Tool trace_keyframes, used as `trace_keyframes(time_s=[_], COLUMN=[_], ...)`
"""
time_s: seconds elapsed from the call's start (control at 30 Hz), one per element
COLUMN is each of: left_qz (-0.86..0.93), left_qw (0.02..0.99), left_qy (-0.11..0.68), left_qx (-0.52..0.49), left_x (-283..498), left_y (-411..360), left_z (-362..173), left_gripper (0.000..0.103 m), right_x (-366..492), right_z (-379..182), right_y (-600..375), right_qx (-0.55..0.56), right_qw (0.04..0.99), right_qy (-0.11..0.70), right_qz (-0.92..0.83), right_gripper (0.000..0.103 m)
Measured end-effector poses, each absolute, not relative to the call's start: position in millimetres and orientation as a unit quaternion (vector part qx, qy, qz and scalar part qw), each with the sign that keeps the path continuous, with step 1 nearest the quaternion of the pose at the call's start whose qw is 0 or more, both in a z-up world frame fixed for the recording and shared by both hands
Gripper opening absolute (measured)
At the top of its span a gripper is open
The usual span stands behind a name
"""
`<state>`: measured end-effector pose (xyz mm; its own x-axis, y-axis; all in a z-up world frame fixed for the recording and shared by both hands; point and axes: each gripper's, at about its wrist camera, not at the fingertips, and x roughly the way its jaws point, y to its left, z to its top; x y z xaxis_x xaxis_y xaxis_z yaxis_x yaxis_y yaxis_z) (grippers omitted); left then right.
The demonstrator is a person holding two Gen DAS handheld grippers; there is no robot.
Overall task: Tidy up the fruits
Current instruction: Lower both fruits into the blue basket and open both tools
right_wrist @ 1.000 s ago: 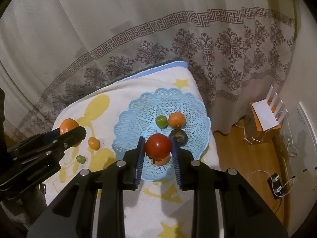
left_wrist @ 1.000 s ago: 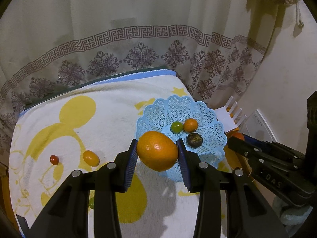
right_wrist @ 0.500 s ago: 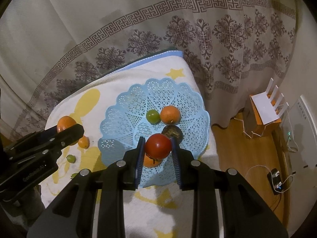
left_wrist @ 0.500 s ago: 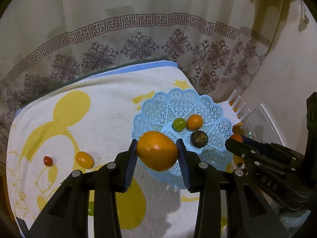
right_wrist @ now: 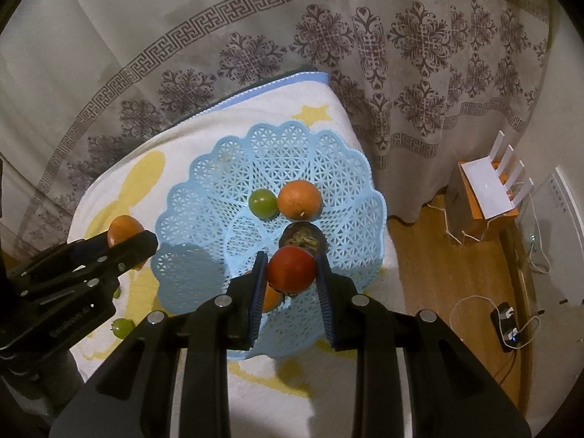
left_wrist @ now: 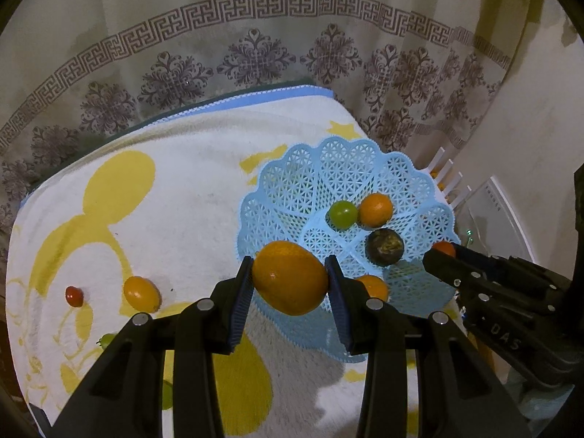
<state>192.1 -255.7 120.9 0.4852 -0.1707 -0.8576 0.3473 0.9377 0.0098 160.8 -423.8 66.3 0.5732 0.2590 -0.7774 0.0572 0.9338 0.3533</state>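
Observation:
My left gripper is shut on a large orange and holds it above the near left rim of the blue lattice basket. My right gripper is shut on a red tomato above the basket's near side. In the basket lie a green fruit, a small orange, a dark fruit and another orange, partly hidden. A small orange fruit and a red cherry tomato lie on the towel at left.
The basket sits on a white and yellow towel over a small table. A patterned curtain hangs behind. Green fruits lie near the towel's front left. A white router, cables and wooden floor are at right.
Both grippers have moved forward, closer over the basket, each still holding its fruit. The basket looks larger and nearer in both views.

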Motion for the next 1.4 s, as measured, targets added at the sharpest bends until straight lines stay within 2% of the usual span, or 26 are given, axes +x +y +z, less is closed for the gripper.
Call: trace_keyframes(time_s=[0.63,0.67,0.7,0.73,0.77,0.97,1.27,1.4], left_qz=[-0.144,-0.144,-0.144,-0.141,-0.140,-0.135,-0.125,-0.122], left_qw=[0.840,0.839,0.840,0.844,0.847,0.850,0.858,0.860], left_qy=[0.515,0.518,0.517,0.511,0.505,0.502,0.493,0.490], left_qx=[0.091,0.089,0.086,0.086,0.086,0.083,0.078,0.078], left_x=[204,205,205,204,203,204,197,193], left_y=[-256,-255,-255,-254,-253,-249,-243,-241], left_z=[96,96,96,98,100,105,116,120], left_gripper=[0.040,0.045,0.058,0.063,0.064,0.066,0.075,0.078], right_x=[170,170,169,168,168,166,160,157], right_z=[51,51,52,53,54,57,64,67], right_y=[-424,-424,-425,-426,-427,-427,-424,-423], right_qx=[0.174,0.175,0.176,0.176,0.176,0.178,0.182,0.183], right_qw=[0.861,0.861,0.862,0.865,0.865,0.866,0.867,0.867], right_qy=[0.475,0.475,0.473,0.469,0.468,0.466,0.461,0.461], right_qz=[0.045,0.044,0.042,0.038,0.038,0.038,0.041,0.042], right_gripper=[0.028,0.035,0.041,0.047,0.047,0.047,0.047,0.055])
